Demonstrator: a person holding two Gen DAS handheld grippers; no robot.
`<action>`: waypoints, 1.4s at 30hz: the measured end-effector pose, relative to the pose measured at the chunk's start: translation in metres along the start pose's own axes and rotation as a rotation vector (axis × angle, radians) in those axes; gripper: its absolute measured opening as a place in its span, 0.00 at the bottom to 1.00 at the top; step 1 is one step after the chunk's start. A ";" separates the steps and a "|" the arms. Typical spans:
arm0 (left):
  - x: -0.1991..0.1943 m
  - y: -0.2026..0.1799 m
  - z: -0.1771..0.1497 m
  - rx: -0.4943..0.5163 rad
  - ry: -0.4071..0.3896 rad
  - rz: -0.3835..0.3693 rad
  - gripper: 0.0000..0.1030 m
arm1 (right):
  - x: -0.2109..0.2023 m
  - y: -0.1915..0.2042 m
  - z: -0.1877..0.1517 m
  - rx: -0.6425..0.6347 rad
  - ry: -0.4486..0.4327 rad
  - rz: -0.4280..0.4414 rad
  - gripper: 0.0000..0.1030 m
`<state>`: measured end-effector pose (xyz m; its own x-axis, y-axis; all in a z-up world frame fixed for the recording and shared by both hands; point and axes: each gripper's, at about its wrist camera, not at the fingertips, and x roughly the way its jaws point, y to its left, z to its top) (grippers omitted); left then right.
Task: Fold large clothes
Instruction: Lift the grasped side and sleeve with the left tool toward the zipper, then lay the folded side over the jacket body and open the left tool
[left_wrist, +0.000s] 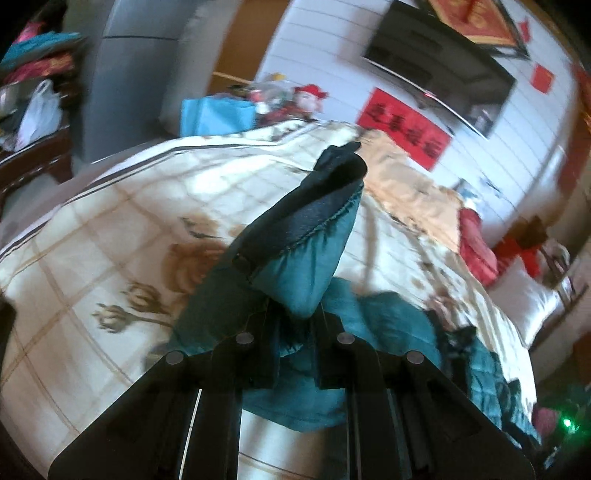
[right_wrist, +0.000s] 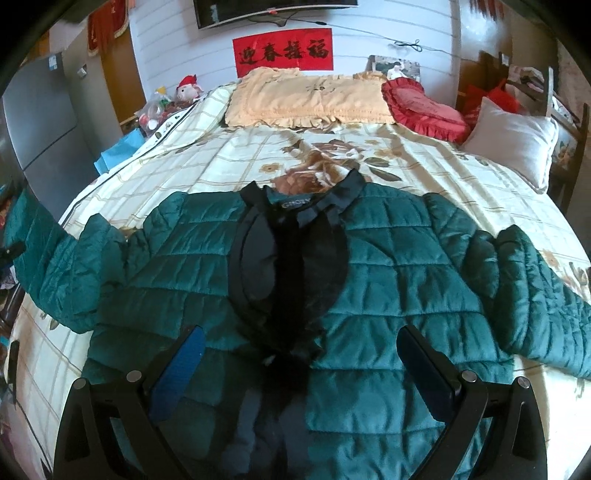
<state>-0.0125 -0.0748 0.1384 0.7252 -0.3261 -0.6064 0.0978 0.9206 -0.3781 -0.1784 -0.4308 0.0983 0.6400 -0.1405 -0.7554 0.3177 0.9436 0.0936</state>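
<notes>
A teal quilted jacket (right_wrist: 388, 266) with a black collar and black front panel lies spread face up on the bed, both sleeves out to the sides. My right gripper (right_wrist: 299, 354) is open and empty, hovering over the jacket's lower front. My left gripper (left_wrist: 291, 325) is shut on the jacket's sleeve cuff (left_wrist: 310, 236), which stands up teal with a dark lining and is lifted above the bedspread. In the right wrist view that sleeve (right_wrist: 44, 251) runs off to the far left.
The bed has a cream floral checked bedspread (right_wrist: 424, 162). A peach pillow (right_wrist: 310, 99), a red cushion (right_wrist: 424, 110) and a white pillow (right_wrist: 517, 144) lie at its head. A grey fridge (right_wrist: 40, 122) and clutter (left_wrist: 218, 114) stand at the left.
</notes>
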 end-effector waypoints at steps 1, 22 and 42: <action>-0.002 -0.008 -0.002 0.009 0.004 -0.013 0.11 | -0.002 -0.004 -0.001 0.007 -0.001 -0.001 1.00; 0.021 -0.189 -0.079 0.232 0.166 -0.217 0.11 | -0.029 -0.063 -0.011 0.083 -0.020 -0.046 1.00; 0.082 -0.277 -0.170 0.328 0.386 -0.311 0.11 | -0.016 -0.113 -0.035 0.085 0.065 -0.153 1.00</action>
<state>-0.0957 -0.3931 0.0749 0.3348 -0.5891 -0.7354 0.5163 0.7676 -0.3798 -0.2483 -0.5246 0.0771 0.5340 -0.2578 -0.8052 0.4672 0.8837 0.0268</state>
